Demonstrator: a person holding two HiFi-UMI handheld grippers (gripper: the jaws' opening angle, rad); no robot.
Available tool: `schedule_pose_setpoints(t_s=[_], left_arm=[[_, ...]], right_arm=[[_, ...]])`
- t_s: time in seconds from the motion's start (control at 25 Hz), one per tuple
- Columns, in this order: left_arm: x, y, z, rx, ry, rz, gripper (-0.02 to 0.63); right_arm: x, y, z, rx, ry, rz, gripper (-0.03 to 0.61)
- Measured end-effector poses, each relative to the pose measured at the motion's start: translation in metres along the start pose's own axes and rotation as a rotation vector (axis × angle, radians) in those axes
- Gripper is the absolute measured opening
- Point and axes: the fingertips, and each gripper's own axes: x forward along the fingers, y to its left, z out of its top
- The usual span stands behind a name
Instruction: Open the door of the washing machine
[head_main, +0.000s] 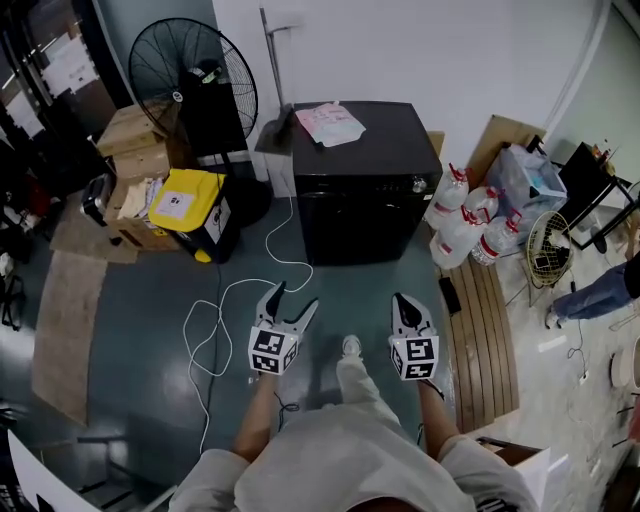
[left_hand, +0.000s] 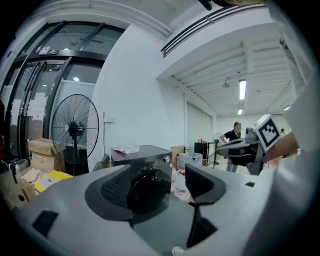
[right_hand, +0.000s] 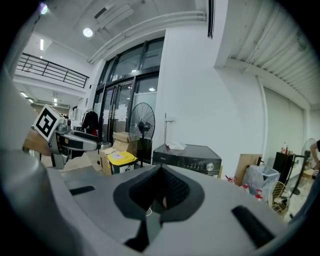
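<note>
Judged the task barely begun, with no contact made, the door not opened, and the whole approach and pull left to do. Found the black box-shaped front-loading washing machine (head_main: 365, 175) straight ahead of both grippers and well apart from their tips, backed against a white wall. Saw its round dark-glass door (left_hand: 151, 191) framed at a distance between the left jaws, lying flush in the front panel, and so read it as shut. Made out a silver knob (right_hand: 210, 166) on the control strip above the door. Could not make out a handle or latch from here. Noted a crumpled pink-and-white sheet (head_main: 330, 123) resting on the flat top, beyond the grippers.

Found the left hand-held gripper (head_main: 295, 297) with jaws spread wide and nothing but air between them. Found the right hand-held gripper (head_main: 402, 300) with jaws pressed together, pinching nothing. Saw both pointed roughly level toward the machine's front.

Spotted a loose white cable (head_main: 225, 320) snaking over the grey floor just left of the left gripper. Spotted clear plastic bottles with red caps (head_main: 465, 225) ahead and to the right of the right gripper, beside the machine. Reckoned as remaining: closing the gap, finding the door's edge, gripping or hooking it, swinging it outward.
</note>
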Motion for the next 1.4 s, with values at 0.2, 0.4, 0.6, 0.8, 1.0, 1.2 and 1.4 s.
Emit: schedule_pose_setpoints(t_s=[0.2,0.4,0.6,0.8,1.0,1.2,1.4], left_arm=[[0.045,0.022,0.007,0.005,0.012,0.012,0.321],[0.097,0.045,0.02,0.004,0.03,0.037,0.321],[0.149,0.069,0.027,0.0,0.052,0.062,0.321],[0.196,0.092,0.019,-0.016,0.087,0.088,0.321],[0.234,0.109,0.005,-0.026,0.123,0.101,0.321],[0.261,0.116,-0.017,-0.026,0.177,0.087,0.321],[0.282,0.122,-0.043,-0.019,0.221,0.065,0.32]], right_arm=[[0.049,-0.023,0.006,0.009,0.003,0.018,-0.002],[0.105,-0.051,0.017,0.008,0.01,0.058,-0.003],[0.165,-0.077,0.03,0.004,0.014,0.103,-0.002],[0.224,-0.099,0.03,0.006,0.032,0.146,-0.002],[0.269,-0.111,0.02,0.008,0.06,0.189,-0.002],[0.296,-0.11,0.002,0.015,0.102,0.222,-0.002],[0.314,-0.11,-0.013,0.031,0.132,0.23,-0.002]])
